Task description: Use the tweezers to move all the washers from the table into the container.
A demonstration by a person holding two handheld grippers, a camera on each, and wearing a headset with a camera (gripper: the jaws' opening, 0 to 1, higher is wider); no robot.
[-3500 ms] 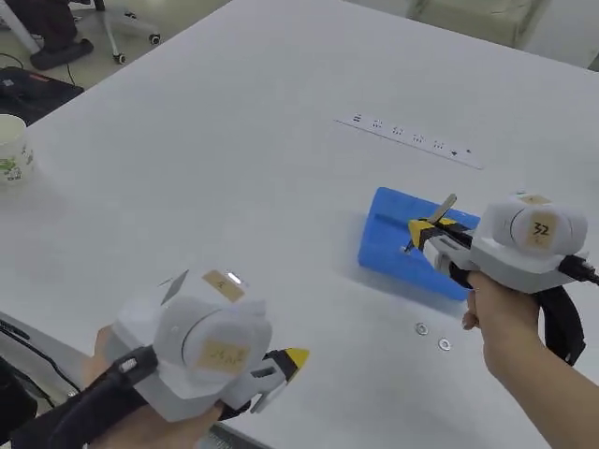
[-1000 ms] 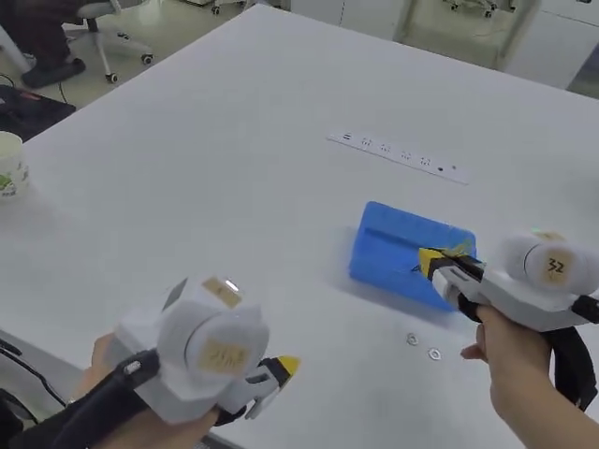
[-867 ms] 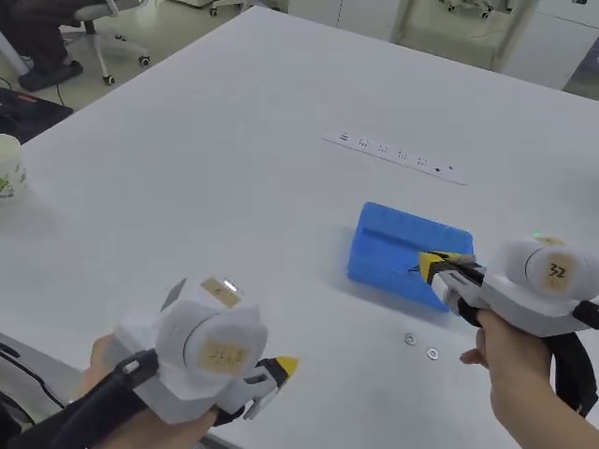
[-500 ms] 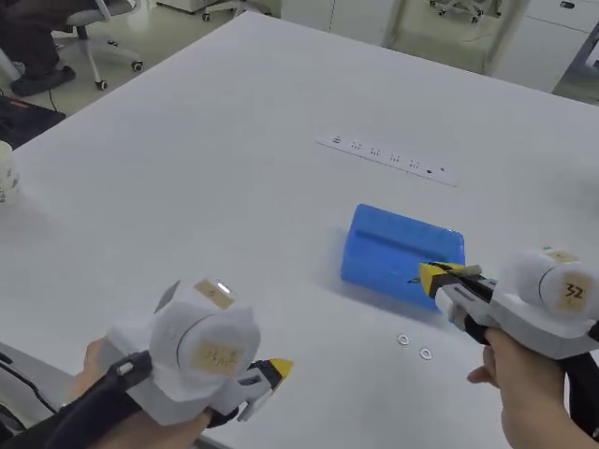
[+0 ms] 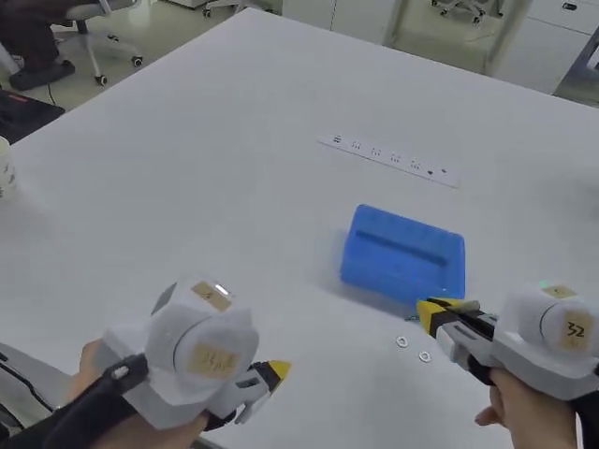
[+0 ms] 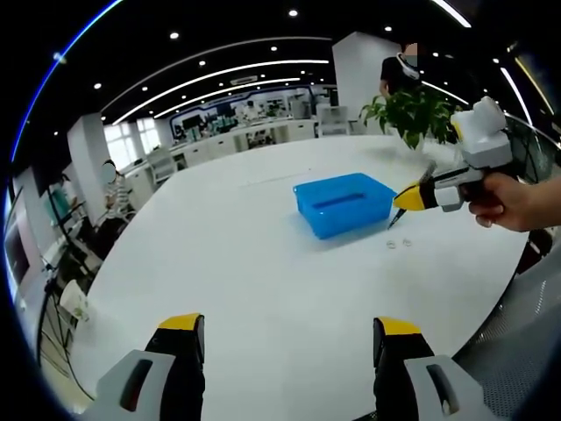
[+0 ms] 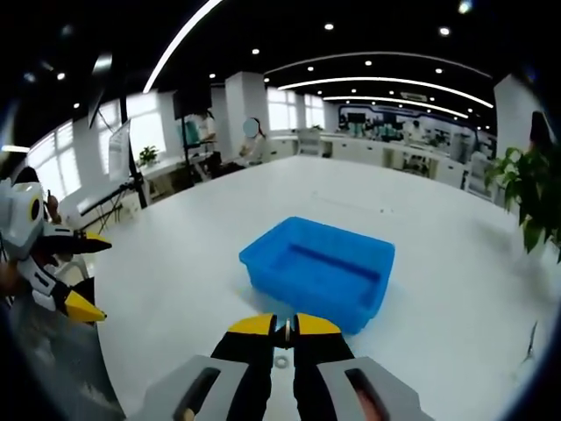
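Blue container [image 5: 404, 254] stands on the white table [image 5: 234, 168]; no washer can be made out inside it. Two washers [image 5: 401, 342] lie on the table just beside its near wall, close together but apart. The right gripper [image 5: 436, 311] hangs near and above them. Its fingers are pressed together on the tweezers [image 6: 394, 217], whose thin tips point down toward the washers without touching them. The left gripper [image 6: 285, 351] is held well apart toward the near edge, fingers spread wide and holding nothing.

Judged step: approach for a pick-up, with two washers outstanding. The next move calls for lowering the tips onto one washer, pinching its rim, then carrying it over the near wall and letting go.

Limits: in the head view the tweezers tips are too fine to place exactly. In the right gripper view the fingers mask the washers, and a small ring low between them cannot be identified. Whether the tweezers tips stand parted cannot be told.
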